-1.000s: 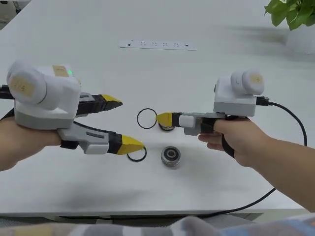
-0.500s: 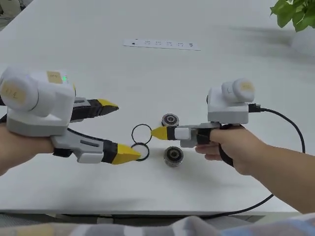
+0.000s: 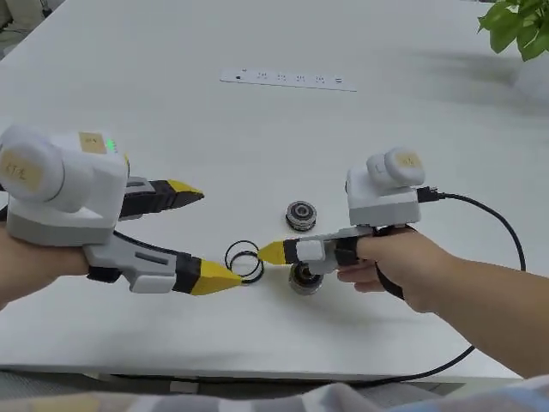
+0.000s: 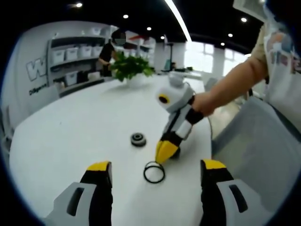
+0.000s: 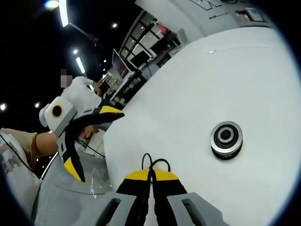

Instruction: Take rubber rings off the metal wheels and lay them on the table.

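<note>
Left tool (image 3: 204, 233) gapes wide; right tool (image 3: 268, 251) seems pinched shut.

Head view: looking forward and down from above the near edge of the table (image 3: 360, 129), close over left hand-held gripper (image 3: 210, 236) and right hand-held gripper (image 3: 268, 252). Left gripper view: riding low, facing across the table toward the right hand-held gripper. Right gripper view: sitting rolled, facing back toward the left. All three sharing rubber rings (image 3: 244, 260) and one metal wheel (image 3: 300, 214).

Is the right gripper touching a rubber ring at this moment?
Touching. In the right gripper view the right gripper has its jaws shut, and the black rubber ring loops out from between the yellow tips.
</note>
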A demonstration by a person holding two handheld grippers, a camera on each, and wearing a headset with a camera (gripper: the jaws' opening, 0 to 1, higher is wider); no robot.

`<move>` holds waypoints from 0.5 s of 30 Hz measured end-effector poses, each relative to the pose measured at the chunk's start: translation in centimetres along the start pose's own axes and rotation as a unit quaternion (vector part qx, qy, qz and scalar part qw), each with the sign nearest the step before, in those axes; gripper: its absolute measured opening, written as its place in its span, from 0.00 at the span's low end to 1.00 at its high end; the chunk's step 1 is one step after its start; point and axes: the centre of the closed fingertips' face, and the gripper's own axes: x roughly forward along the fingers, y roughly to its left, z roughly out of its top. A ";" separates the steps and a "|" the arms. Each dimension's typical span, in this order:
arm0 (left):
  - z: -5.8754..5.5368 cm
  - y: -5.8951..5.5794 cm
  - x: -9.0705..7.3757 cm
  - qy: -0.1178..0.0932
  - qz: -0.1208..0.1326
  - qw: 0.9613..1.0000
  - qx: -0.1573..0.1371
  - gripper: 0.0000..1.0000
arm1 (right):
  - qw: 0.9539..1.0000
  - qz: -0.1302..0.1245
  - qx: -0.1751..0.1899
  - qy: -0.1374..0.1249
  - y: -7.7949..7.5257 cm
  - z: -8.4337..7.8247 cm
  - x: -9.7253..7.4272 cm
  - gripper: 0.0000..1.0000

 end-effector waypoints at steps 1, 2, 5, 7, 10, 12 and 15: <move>0.0 0.0 0.0 0.000 0.000 1.000 0.000 0.77 | 1.000 -0.002 -0.001 0.002 0.0 -0.1 0.0 0.00; -0.1 0.0 0.0 0.000 0.000 1.000 -0.001 0.77 | 1.000 -0.003 -0.002 0.004 0.0 -0.2 0.1 0.00; -0.2 0.0 -0.1 0.002 0.001 1.000 -0.003 0.77 | 1.000 -0.007 -0.003 0.008 -0.1 -0.4 0.1 0.00; -0.3 -0.1 -0.1 0.003 0.002 1.000 -0.003 0.77 | 1.000 -0.009 -0.003 0.006 -0.1 -0.4 0.2 0.00; -0.4 -0.1 -0.2 0.004 0.002 1.000 -0.005 0.77 | 1.000 -0.011 -0.001 0.007 -0.1 -0.4 0.1 0.00; -0.5 -0.1 -0.2 0.005 0.002 1.000 -0.005 0.76 | 1.000 -0.014 -0.003 0.007 -0.2 -0.4 0.0 0.00; -0.5 -0.1 -0.2 0.006 0.003 1.000 -0.006 0.76 | 1.000 -0.018 -0.005 0.009 -0.2 -0.4 0.0 0.00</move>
